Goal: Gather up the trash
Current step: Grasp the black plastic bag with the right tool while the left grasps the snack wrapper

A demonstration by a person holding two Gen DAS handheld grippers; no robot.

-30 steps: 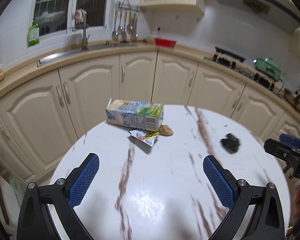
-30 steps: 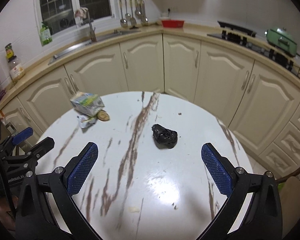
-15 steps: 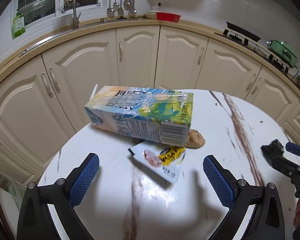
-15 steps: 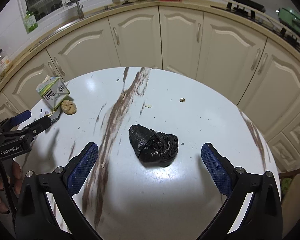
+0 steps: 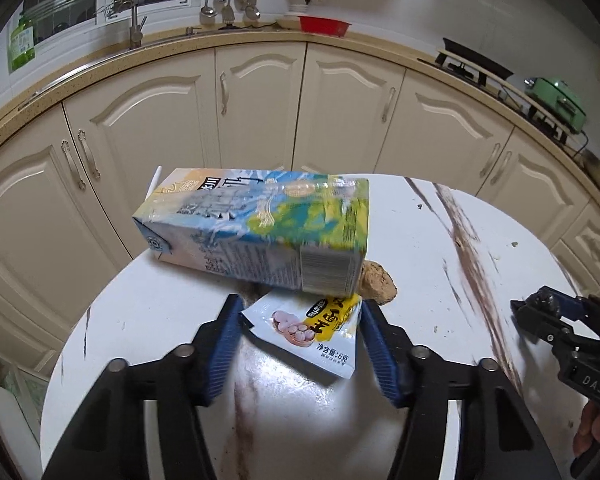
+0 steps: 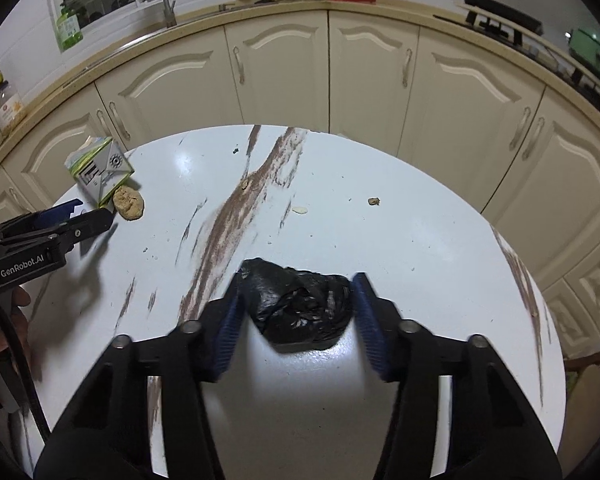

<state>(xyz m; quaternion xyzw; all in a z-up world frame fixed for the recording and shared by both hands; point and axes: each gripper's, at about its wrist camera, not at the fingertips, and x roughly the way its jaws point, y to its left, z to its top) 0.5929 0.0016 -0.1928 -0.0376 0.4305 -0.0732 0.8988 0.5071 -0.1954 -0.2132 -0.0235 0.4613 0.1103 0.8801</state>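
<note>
A white snack packet [image 5: 312, 336] with a yellow label lies on the round white table [image 5: 440, 240], part of it under a tipped drink carton [image 5: 260, 228]. My left gripper [image 5: 300, 304] straddles the packet; its jaws are closing, the pads level with the packet's edges without squeezing it. A brown biscuit [image 5: 378, 282] sits at the carton's right end. In the right wrist view a crumpled black bag [image 6: 300, 304] lies between the closing jaws of my right gripper [image 6: 300, 278], the pads just at its sides. The left gripper [image 6: 80, 216] shows at the left, beside the carton [image 6: 100, 168] and biscuit [image 6: 129, 204].
Small crumbs [image 6: 374, 201] are scattered over the brown-streaked table [image 6: 380, 248]. Cream cabinets [image 6: 372, 80] curve behind the table under a counter with a sink and a stove. The right gripper [image 5: 540, 308] and a person's hand [image 5: 596, 432] show at the left view's right edge.
Both grippers came down and forward onto the table. The left one reached the packet, the right one the black bag, and both pairs of jaws narrowed from wide open around them.
</note>
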